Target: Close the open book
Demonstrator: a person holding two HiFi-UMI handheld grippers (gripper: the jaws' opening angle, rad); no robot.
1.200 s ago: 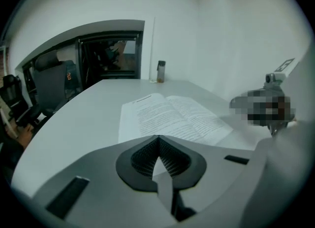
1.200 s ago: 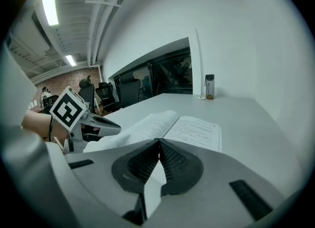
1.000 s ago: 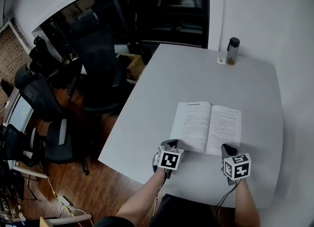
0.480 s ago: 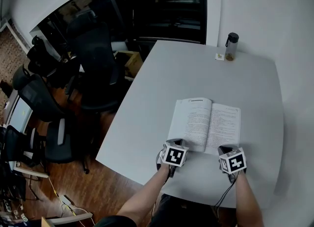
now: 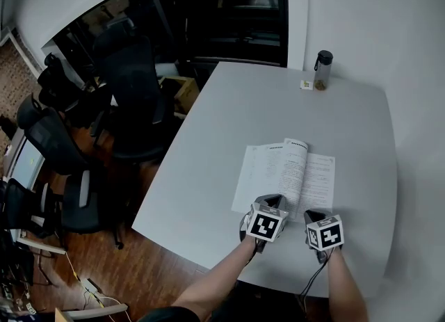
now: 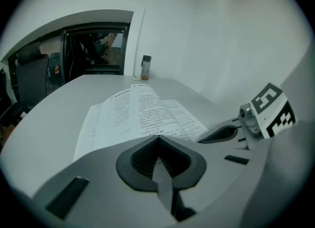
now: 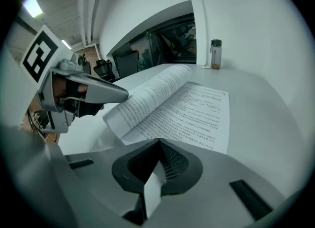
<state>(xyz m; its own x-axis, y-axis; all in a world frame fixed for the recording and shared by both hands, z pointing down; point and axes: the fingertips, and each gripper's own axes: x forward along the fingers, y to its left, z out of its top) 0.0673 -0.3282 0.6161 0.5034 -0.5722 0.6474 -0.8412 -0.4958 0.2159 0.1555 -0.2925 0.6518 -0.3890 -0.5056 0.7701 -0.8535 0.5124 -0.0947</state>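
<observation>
Book (image 5: 306, 178) open just ahead; left claw (image 5: 272, 201), jaws together, at lifted pages (image 5: 293, 157); right claw (image 5: 314, 214) together.

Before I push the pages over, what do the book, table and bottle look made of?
Book: matte paper, thin printed pages bowing upward. Table: smooth pale grey top, likely laminate; faint sheen. Bottle: clear body, dark cap; glass or plastic, can't tell.
</observation>
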